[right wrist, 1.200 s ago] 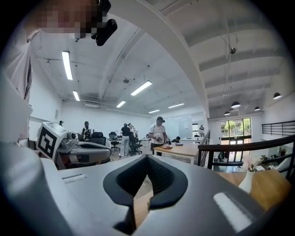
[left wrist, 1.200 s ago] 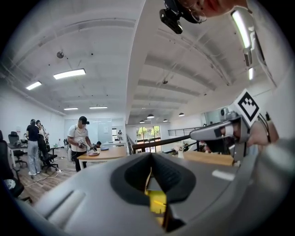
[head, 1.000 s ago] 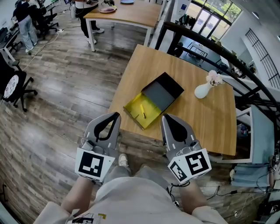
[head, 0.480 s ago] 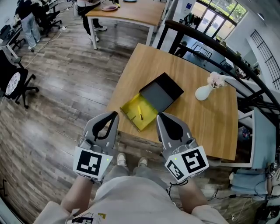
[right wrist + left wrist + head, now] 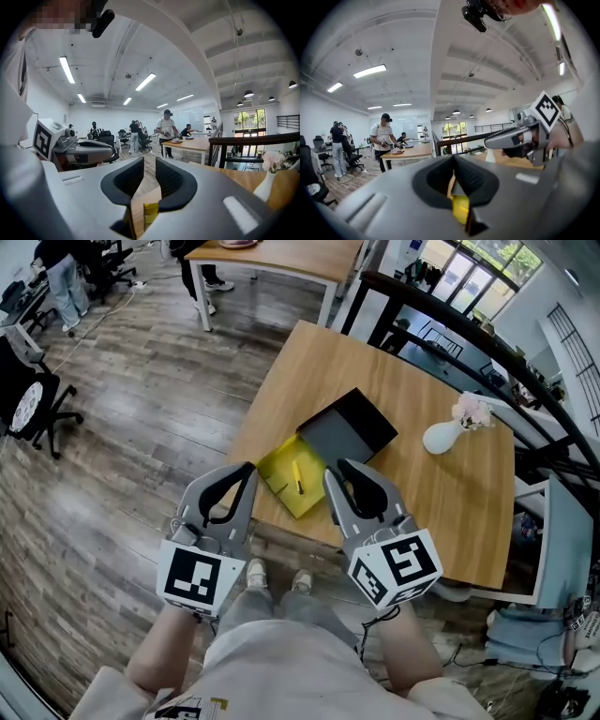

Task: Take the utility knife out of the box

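An open box lies near the front edge of the wooden table, its yellow tray toward me and its black lid behind. A slim yellow utility knife rests in the tray. My left gripper hovers shut just left of the tray, nothing in it. My right gripper hangs at the tray's right edge, its jaws opening with nothing between them. The yellow tray shows below the shut jaws of the left gripper, and a piece of the tray below the parted right gripper.
A white vase with pink flowers stands on the table's right side. A dark railing runs behind the table. Office chairs stand at the left; people stand at a second table farther back.
Both grippers have moved forward and slightly down, closer to the box. The right gripper's jaws have parted from shut. The left jaws stay shut.
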Tool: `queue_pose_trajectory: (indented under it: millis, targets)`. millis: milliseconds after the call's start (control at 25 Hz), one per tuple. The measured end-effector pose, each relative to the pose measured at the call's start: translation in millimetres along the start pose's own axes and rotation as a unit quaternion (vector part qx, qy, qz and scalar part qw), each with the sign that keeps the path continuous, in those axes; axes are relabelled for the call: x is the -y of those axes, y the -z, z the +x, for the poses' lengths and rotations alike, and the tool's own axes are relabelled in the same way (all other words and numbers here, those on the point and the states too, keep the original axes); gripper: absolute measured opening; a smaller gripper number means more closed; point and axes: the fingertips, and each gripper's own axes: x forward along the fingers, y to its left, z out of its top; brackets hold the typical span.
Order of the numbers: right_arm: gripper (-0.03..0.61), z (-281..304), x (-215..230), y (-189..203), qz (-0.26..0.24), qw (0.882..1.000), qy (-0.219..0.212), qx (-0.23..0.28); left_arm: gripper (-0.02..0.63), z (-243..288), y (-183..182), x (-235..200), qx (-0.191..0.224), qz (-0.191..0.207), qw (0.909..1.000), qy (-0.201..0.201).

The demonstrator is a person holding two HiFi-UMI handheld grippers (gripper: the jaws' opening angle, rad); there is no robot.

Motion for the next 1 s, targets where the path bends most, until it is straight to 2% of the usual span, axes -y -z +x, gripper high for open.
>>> queue_pose_trajectory:
  millis: [160, 360, 560, 1000]
  targets:
    - [0.100, 22, 21, 12, 0.003, 1.000, -0.002, -0.027, 0.002, 28, 13, -5, -0.011, 0.029, 0.9995, -0.006]
    - [0.117, 55, 34, 46, 0.003, 0.997, -0.007, -0.072, 0.003, 50, 32, -13, -0.022, -0.010, 0.9997, 0.003]
    - [0.129, 92, 41, 98, 0.013, 0.992, -0.010, -0.123, 0.002, 74, 60, -24, -0.032, -0.022, 0.9992, 0.006]
    - [0.129, 148, 58, 223, 0.031, 0.971, -0.013, -0.236, 0.002, 121, 156, -34, -0.087, -0.044, 0.9950, 0.024]
